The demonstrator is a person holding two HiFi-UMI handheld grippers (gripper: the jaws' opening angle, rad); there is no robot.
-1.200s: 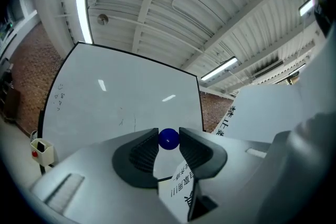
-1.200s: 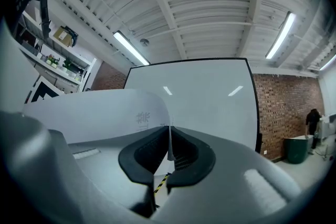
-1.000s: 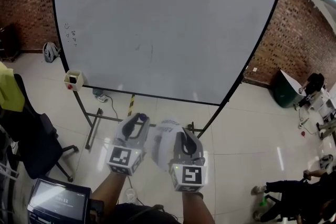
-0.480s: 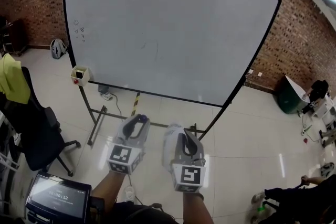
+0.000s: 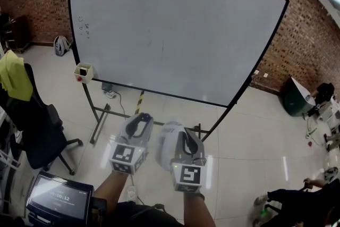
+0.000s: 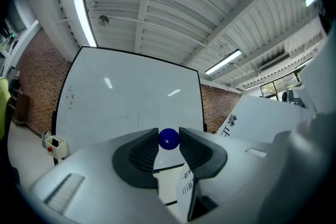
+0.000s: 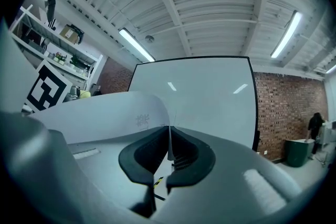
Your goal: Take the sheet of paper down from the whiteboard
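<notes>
Finding: the sheet of paper (image 5: 168, 139) is off the whiteboard (image 5: 175, 29) and in your hands, near you and low in the head view, well apart from the board face. Your right hand-held gripper (image 7: 169, 147) has its jaws fully together on one edge of the sheet. The paper stands thin and upright between the pads and curls away to the left, with printed characters showing through. Your left hand-held gripper (image 5: 142, 119) is closed on a small blue magnet (image 6: 169, 138), pinched between the jaw tips; I judge this to be the piece that pinned the sheet up. The sheet passes just beside that gripper on its right but is not in its jaws. Both grippers point level toward the board, close together and not touching. The board face is bare apart from faint marks near its upper left corner, and a small tray (image 5: 83, 70) hangs at the lower left of its frame. An office chair (image 5: 37, 135) stands on the floor (image 5: 255, 130) to the left. Assessment: the removal itself is done, and what remains is disposal. The next move probably calls for a firm grip on the paper edge while you carry it clear. Put the magnet back on the board or in the tray, and open the left jaws only once it is seated. Risk: the single-edge grip may let the sheet fold or slip.
</notes>
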